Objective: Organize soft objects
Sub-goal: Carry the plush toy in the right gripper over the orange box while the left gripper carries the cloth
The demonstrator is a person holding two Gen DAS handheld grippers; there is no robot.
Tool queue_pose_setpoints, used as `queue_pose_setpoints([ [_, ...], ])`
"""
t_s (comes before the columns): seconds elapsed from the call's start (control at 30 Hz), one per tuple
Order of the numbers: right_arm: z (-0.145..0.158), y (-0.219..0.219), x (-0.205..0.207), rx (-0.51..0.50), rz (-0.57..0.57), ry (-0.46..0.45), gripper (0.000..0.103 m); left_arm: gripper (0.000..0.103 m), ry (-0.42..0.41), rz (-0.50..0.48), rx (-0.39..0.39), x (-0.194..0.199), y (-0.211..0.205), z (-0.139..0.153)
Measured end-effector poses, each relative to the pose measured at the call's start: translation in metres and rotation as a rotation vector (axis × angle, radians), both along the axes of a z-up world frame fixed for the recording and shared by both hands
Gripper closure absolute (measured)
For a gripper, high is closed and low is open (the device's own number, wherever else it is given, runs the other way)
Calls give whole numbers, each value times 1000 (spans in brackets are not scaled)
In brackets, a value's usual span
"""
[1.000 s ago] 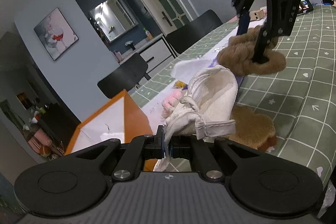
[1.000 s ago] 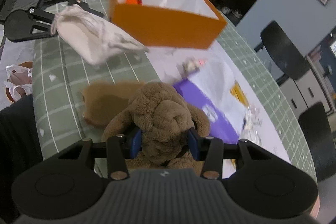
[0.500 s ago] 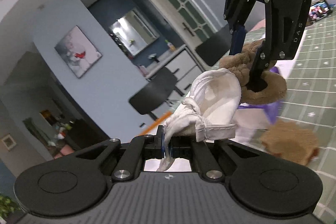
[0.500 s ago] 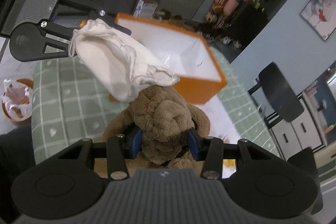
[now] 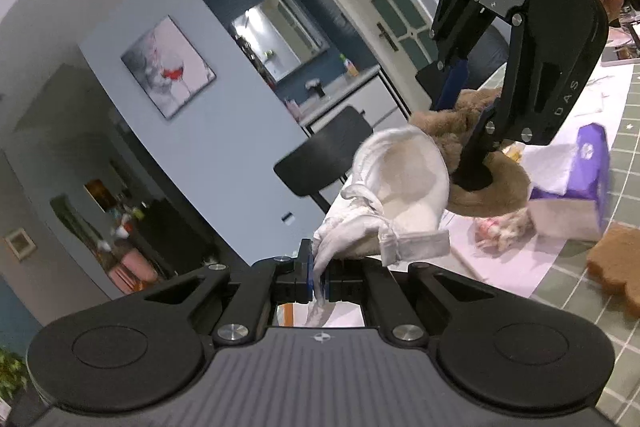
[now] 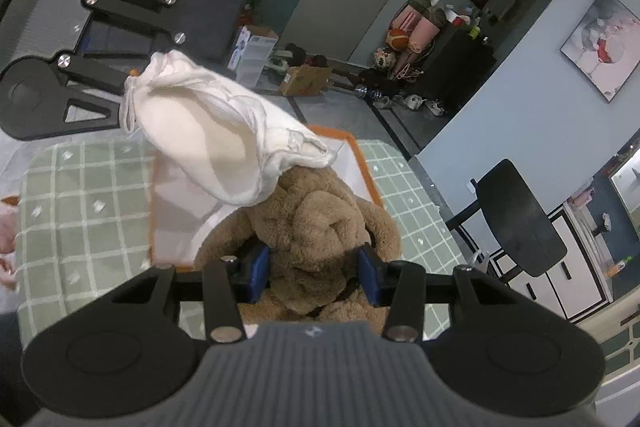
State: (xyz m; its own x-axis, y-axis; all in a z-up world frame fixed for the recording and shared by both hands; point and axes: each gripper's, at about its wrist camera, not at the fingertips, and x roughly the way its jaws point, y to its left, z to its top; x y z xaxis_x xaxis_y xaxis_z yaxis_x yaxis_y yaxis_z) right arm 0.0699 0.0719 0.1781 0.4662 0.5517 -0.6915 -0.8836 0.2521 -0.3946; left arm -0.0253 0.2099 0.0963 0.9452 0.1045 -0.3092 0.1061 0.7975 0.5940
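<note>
My left gripper [image 5: 318,277] is shut on the gathered edge of a white cloth bag [image 5: 400,195], which hangs in the air with its mouth gaping. Right behind it, my right gripper [image 5: 464,135] is shut on a brown plush toy [image 5: 492,187]. In the right wrist view the plush toy [image 6: 316,223] is squeezed between the blue pads [image 6: 258,269] of my right gripper [image 6: 314,269]. The white cloth bag [image 6: 208,139] floats just ahead of the toy and touches its top, held by the left gripper [image 6: 124,89]. An orange box [image 6: 362,167] with a white inside lies below both.
The table has a green checked cloth [image 6: 80,195]. On it lie a purple tissue pack [image 5: 576,187], a small pink-and-white toy [image 5: 500,231] and a flat brown plush piece [image 5: 616,267]. A black chair [image 6: 516,219] stands beside the table.
Both grippers rose and travelled across the table with their loads. The orange box, ahead a second ago, now sits right under the bag and the plush toy.
</note>
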Motion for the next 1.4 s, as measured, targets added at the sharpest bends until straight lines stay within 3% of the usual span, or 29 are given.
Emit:
queue_pose_setpoints([
  [0.3, -26, 57, 33, 14, -31, -26, 57, 98, 124, 37, -111, 40, 49, -15],
  [0.6, -66, 115, 58, -47, -48, -8, 57, 98, 243, 95, -128, 70, 70, -40],
  [0.9, -102, 139, 72, -92, -47, 17, 57, 98, 346, 109, -91, 81, 75, -63],
  [1.07, -123, 149, 79, -142, -46, 50, 56, 98, 411, 116, -25, 87, 69, -79],
  [1.4, -156, 151, 81, -234, -30, 156, 56, 98, 555, 60, -23, 83, 62, -90],
])
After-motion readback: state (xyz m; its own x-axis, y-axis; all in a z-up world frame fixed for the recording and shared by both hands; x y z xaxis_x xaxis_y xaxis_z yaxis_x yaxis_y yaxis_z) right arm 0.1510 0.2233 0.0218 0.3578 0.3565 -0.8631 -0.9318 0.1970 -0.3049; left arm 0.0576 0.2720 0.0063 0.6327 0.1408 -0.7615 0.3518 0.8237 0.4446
